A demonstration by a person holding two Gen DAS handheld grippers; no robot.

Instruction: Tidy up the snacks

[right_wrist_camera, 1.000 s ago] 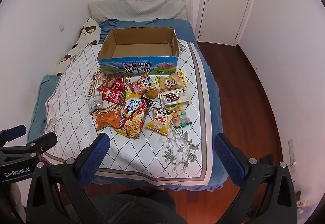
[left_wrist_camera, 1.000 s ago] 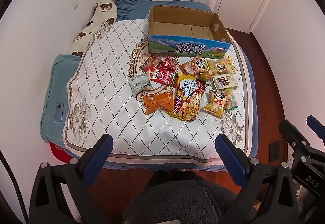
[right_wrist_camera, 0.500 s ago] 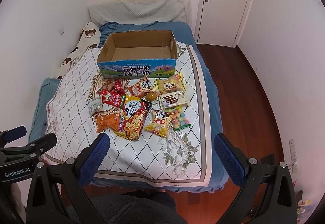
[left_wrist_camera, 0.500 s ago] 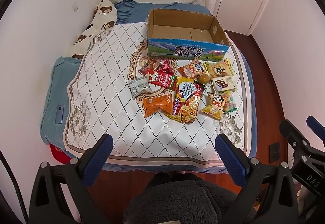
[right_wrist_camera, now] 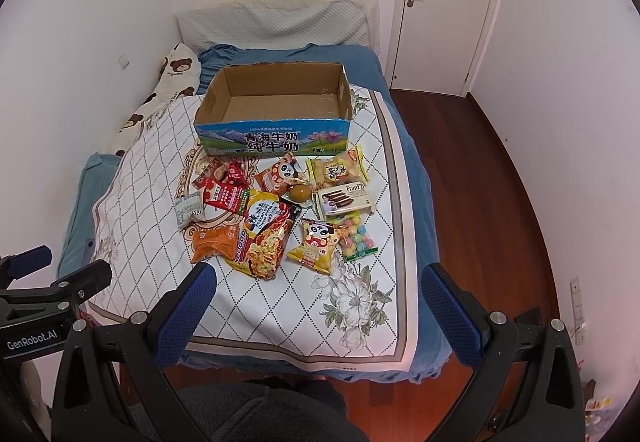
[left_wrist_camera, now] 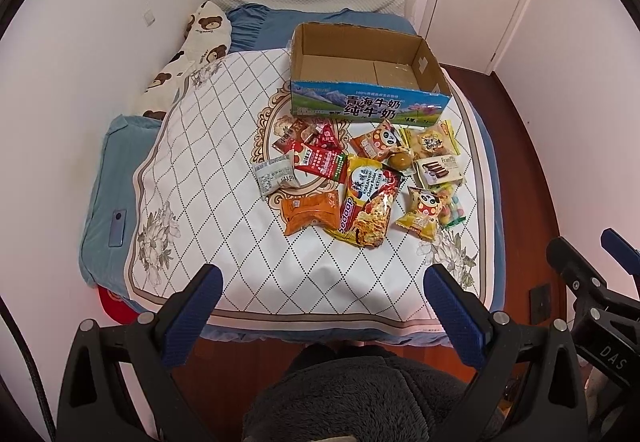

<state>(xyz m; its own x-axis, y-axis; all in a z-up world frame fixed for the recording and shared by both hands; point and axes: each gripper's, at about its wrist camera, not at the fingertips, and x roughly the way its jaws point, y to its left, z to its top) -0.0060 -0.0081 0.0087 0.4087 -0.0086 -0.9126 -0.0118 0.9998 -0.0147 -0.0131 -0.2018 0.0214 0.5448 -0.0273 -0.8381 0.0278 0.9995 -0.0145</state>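
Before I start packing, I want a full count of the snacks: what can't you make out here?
- Left wrist view: the noodle bag overlaps the orange packet, hiding its edge.
- Both views: the box front wall hides part of its floor.
- Right wrist view: small print on the white packet is unreadable.

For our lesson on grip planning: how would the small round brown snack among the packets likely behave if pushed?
The round brown snack looks ball-shaped, so it would probably roll. The soft quilt and touching packets may slow it. It seems small, likely light.
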